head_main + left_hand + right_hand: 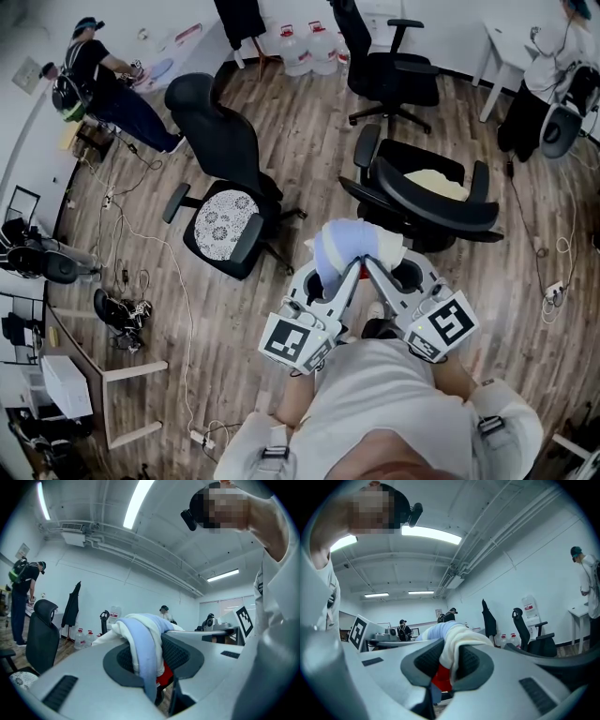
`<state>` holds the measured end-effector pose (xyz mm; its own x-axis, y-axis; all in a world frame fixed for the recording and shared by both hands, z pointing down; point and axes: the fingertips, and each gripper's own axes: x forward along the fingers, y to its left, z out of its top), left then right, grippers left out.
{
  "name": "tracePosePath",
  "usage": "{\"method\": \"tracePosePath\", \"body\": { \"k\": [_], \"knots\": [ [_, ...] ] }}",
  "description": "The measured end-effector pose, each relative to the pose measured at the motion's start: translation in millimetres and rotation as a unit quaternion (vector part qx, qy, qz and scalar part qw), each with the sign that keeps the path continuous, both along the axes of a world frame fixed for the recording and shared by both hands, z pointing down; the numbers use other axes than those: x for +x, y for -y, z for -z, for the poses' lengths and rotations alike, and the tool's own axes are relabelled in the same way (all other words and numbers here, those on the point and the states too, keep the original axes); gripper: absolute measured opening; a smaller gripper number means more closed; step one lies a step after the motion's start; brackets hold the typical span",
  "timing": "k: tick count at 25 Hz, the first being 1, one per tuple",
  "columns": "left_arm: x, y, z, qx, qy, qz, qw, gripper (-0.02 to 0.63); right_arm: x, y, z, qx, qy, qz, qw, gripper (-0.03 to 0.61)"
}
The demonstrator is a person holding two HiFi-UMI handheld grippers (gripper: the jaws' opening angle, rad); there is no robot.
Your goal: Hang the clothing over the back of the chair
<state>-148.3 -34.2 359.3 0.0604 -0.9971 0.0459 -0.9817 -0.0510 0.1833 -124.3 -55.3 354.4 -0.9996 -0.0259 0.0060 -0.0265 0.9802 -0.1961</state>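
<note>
A bundled garment [349, 246], pale blue and cream, hangs in front of my chest in the head view. My left gripper [345, 270] and right gripper [371, 266] meet side by side under it, and each is shut on a fold. In the left gripper view the cloth [140, 637] is pinched between the dark pads of the left gripper [151, 660]. The right gripper view shows cream cloth [457, 644] clamped in the right gripper [449, 663], with a red patch below. A black office chair [433, 208] with a cream seat cushion stands just beyond the garment, its backrest towards me.
A second black chair [230, 169] with a lace cushion [221, 223] stands to the left, a third chair [389, 70] farther back. Water bottles [305, 49] line the far wall. Cables [141, 272] trail over the wooden floor at left. People stand at the far left [98, 80] and far right [553, 66].
</note>
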Motion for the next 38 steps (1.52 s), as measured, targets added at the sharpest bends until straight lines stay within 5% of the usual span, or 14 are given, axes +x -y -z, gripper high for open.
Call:
{"method": "tracePosePath", "body": {
  "k": [14, 38],
  "knots": [
    [-11, 30, -1, -0.008, 0.012, 0.025, 0.9996, 0.123, -12, 31, -2, -0.014, 0.012, 0.026, 1.000, 0.061],
    [-91, 78, 4, 0.010, -0.002, -0.008, 0.9999, 0.123, -90, 76, 6, -0.017, 0.008, -0.019, 1.000, 0.061]
  ]
}}
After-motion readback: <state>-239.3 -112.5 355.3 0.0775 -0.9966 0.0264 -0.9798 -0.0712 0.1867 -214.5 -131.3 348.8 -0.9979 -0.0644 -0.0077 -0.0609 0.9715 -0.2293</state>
